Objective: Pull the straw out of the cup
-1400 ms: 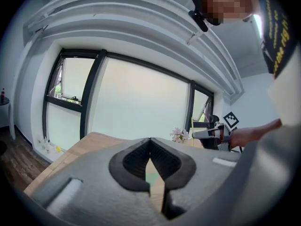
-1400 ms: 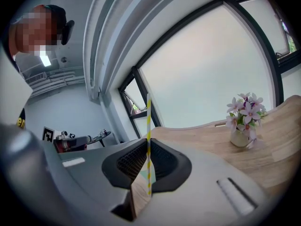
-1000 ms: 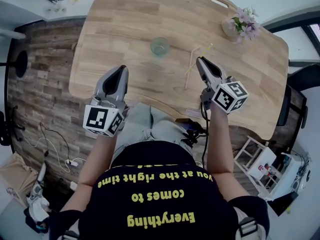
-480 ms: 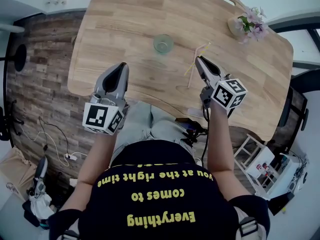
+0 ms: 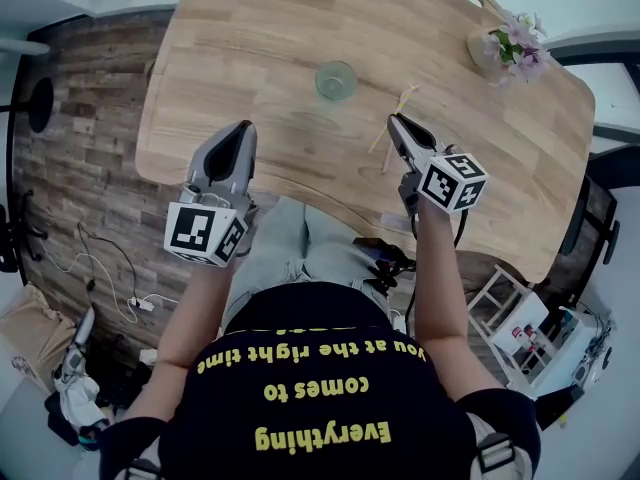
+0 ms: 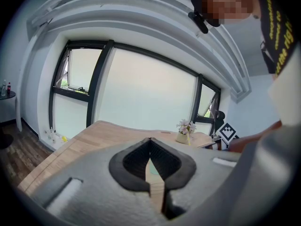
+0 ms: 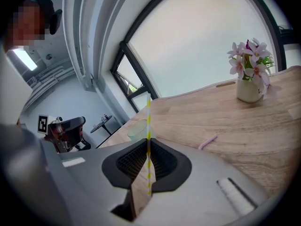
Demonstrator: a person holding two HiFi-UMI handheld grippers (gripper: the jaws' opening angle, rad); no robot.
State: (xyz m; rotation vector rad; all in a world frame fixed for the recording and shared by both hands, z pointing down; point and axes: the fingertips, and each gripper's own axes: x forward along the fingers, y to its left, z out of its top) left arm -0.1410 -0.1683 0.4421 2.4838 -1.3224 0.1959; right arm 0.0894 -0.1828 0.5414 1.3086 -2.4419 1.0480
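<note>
Seen from above, a person in a black T-shirt (image 5: 310, 388) with yellow lettering faces a pale wooden table (image 5: 270, 28) and holds a grey two-jaw gripper in each hand. The right gripper (image 5: 395, 120) reaches over the table's near part, and its jaws pinch a thin straw (image 5: 407, 98) with yellow and white stripes. In the right gripper view the straw (image 7: 148, 121) stands nearly upright between the black ribbed pads (image 7: 162, 164) of the right gripper (image 7: 148, 142); its upper end rises above the jaw tips and its lower end hangs just below them. The straw is outside the cup (image 5: 335, 80), a clear, greenish glass that stands on the table to the left of the straw, near it but not touching. From the right gripper the cup (image 7: 137, 128) shows just behind the jaw tips. The left gripper (image 5: 240, 128) sits over the table's near edge, well to the left of the cup. Its own view shows the left gripper (image 6: 150, 142) with its jaw tips pressed together and nothing between them, only a narrow wedge of tabletop visible lower down. A small vase of pink and white flowers (image 5: 505, 48) stands at the table's far right corner. A short pink piece (image 7: 207, 142) lies flat on the wood between the right gripper and the vase (image 7: 249, 89).
</note>
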